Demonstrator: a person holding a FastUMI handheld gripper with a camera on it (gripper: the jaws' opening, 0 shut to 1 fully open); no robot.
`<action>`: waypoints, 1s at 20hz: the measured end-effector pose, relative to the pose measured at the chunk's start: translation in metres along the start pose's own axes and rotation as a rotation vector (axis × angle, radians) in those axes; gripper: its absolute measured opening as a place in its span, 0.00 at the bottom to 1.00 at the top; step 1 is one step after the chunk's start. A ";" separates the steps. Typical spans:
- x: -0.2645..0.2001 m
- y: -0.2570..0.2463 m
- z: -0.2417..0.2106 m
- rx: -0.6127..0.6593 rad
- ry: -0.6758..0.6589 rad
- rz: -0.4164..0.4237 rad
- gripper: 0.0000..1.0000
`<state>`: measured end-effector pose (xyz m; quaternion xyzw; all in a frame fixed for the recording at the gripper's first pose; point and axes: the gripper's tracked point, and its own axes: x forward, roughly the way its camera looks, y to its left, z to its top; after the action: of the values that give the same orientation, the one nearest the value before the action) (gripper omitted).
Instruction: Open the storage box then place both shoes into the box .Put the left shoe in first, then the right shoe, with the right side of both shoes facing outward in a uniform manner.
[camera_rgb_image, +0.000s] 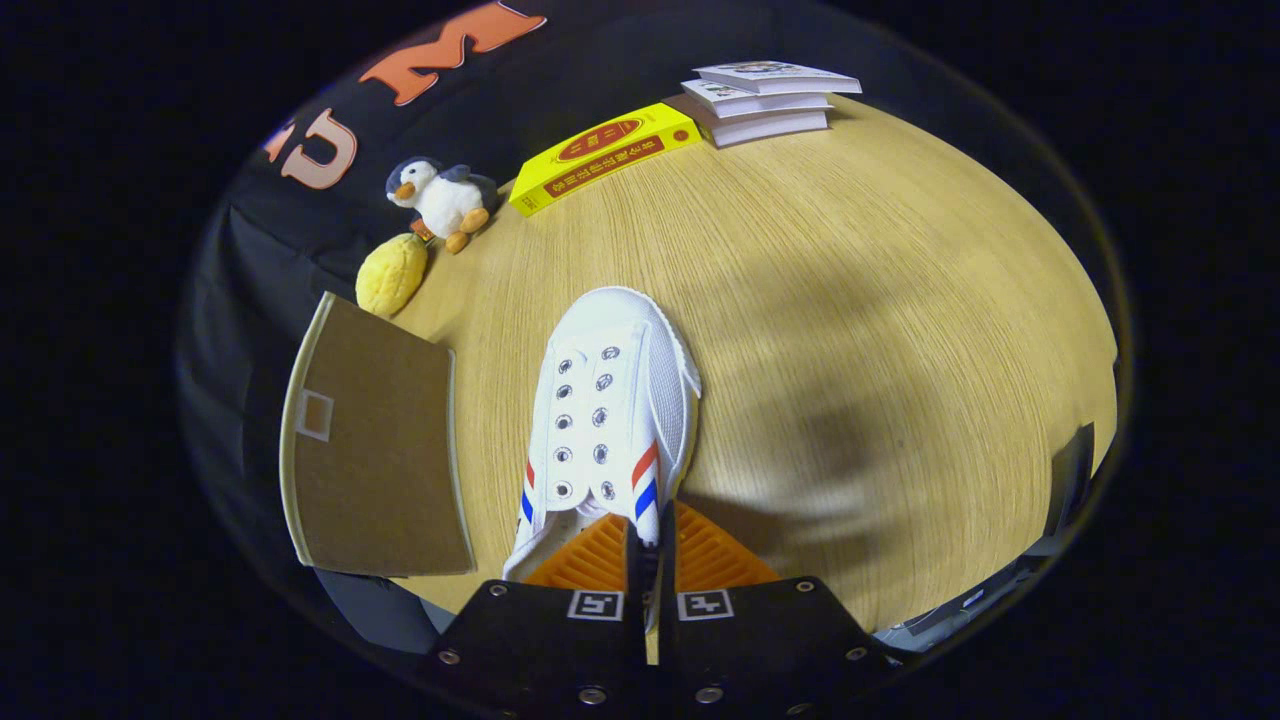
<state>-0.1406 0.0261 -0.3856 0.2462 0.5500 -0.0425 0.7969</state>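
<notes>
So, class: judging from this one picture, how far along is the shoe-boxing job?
Done: the brown flap left of the fingers looks like the box's opened lid, though I cannot be sure. In hand: the gripper is shut on the white shoe's rear collar, over the wooden table. Left: boxing this shoe and the other.

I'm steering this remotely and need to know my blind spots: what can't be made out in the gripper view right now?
- Shoe: its heel is hidden behind the fingers of the gripper, which are closed on the heel-side wall.
- Brown lid or panel: the box beneath or beside it cannot be made out.
- Yellow book: cover text too small to read.
- Dark object beyond the table's near corner: cut off, unidentifiable.
</notes>
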 end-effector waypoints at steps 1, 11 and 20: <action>-0.003 0.009 0.009 0.000 -0.017 0.022 0.05; -0.075 0.133 0.067 -0.093 -0.110 0.163 0.05; -0.079 0.243 0.045 -0.238 -0.061 0.261 0.05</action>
<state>-0.0506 0.2033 -0.2181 0.2180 0.4901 0.1190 0.8355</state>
